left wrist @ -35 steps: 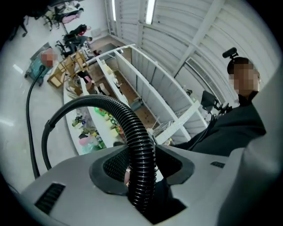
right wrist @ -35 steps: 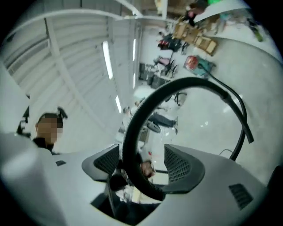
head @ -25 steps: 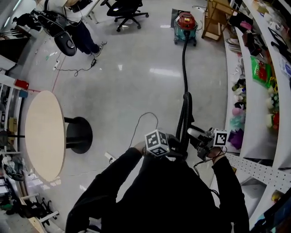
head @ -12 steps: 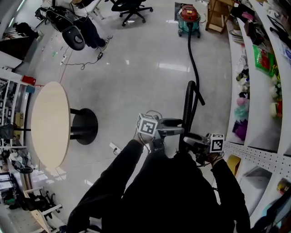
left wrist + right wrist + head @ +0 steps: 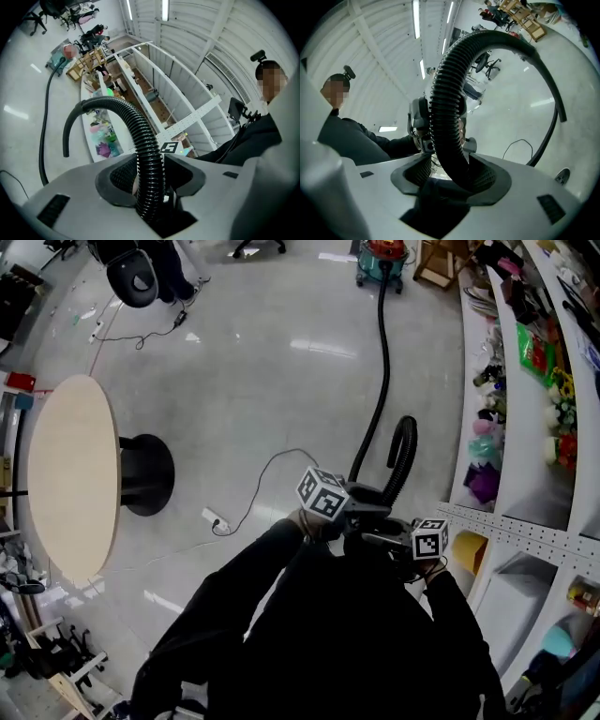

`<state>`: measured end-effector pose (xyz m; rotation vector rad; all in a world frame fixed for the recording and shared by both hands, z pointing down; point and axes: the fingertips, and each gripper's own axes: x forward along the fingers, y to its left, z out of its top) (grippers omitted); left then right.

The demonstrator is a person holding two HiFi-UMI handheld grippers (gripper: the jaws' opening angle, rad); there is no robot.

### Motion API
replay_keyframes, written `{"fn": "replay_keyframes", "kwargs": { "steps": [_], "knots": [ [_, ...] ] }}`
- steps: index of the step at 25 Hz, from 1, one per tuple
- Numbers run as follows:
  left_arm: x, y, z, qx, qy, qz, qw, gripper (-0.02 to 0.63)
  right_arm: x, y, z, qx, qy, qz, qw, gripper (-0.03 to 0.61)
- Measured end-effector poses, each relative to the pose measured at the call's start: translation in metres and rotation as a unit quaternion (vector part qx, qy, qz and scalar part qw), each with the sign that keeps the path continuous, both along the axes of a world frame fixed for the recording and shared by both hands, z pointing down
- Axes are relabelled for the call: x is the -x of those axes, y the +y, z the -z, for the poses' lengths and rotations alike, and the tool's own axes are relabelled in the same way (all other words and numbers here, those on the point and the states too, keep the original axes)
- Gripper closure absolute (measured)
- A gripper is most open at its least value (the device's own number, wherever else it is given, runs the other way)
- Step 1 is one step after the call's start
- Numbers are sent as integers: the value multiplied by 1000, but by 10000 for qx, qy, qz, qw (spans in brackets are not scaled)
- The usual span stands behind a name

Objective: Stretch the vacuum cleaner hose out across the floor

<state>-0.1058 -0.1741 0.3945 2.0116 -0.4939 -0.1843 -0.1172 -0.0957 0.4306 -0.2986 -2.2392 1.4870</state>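
Hose (image 5: 385, 352): black, ribbed, lying along floor (image 5: 253, 381) from red vacuum cleaner (image 5: 381, 259) toward person, then looping up beside shelves (image 5: 511, 399).
Left gripper (image 5: 150, 180): jaws just closed in, clamped on hose.
Right gripper (image 5: 450, 176): jaws just widened, with hose between them and leaning on 1 pad, clear of other pad.

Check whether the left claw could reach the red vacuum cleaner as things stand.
Probably not: the left claw, whose jaws have just been closing on the hose, is far across the floor from the vacuum cleaner.
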Motion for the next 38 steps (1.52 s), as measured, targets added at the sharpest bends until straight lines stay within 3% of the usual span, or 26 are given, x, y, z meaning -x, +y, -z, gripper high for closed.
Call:
{"fn": "replay_keyframes", "kwargs": {
  "steps": [4, 7, 10, 12, 14, 17, 18, 19, 20, 23, 25, 27, 31, 34, 38],
  "knots": [
    [17, 39, -5, -178, -54, -104, 9998, 431, -22, 14, 12, 106, 58, -599, 9981, 342],
    [18, 58, 4, -484, -353, -272, 9978, 434, -35, -22, 42, -35, -134, -1453, 9893, 342],
    [1, 76, 17, -863, -808, -541, 9915, 434, -37, -71, 74, -81, -661, -2114, 9751, 321],
    [-18, 90, 20, -1080, -1237, -792, 9832, 433, -32, -85, 95, 7, -1136, -2126, 9705, 225],
    [-44, 106, 18, -1237, -1731, -1127, 9706, 433, -30, -80, 107, 125, -1424, -1919, 9709, 204],
    [-87, 131, 11, -1347, -2467, -1693, 9446, 433, -47, -61, 105, 262, -1556, -1650, 9736, 208],
    [-99, 140, 8, -1327, -2653, -1813, 9376, 433, -58, -54, 104, 331, -1630, -1669, 9718, 229],
    [-109, 147, 4, -1263, -2779, -1858, 9340, 433, -70, -46, 104, 397, -1725, -1731, 9689, 290],
    [-118, 154, -1, -1155, -2840, -1824, 9342, 433, -81, -38, 105, 445, -1820, -1805, 9656, 357],
    [-132, 169, -18, -656, -2830, -1324, 9477, 431, -116, -13, 97, 344, -1937, -1884, 9622, 403],
    [-123, 173, -23, -251, -2749, -657, 9589, 410, -138, 2, 83, 35, -1848, -1792, 9663, 404],
    [-110, 171, -17, 34, -2639, 168, 9644, 408, -161, 15, 63, -126, -1660, -1719, 9710, 405],
    [-113, 149, 23, -5, -2174, 1307, 9673, 408, -187, 44, 45, -257, -1487, -1612, 9753, 405],
    [-139, 133, 49, -34, -1537, 1414, 9779, 378, -189, 83, 50, -521, -1426, -1319, 9796, 405],
    [-173, 132, 53, 84, -1091, 872, 9902, 271, -182, 137, 74, -1149, -1430, -698, 9805, 405]
  ]
}}
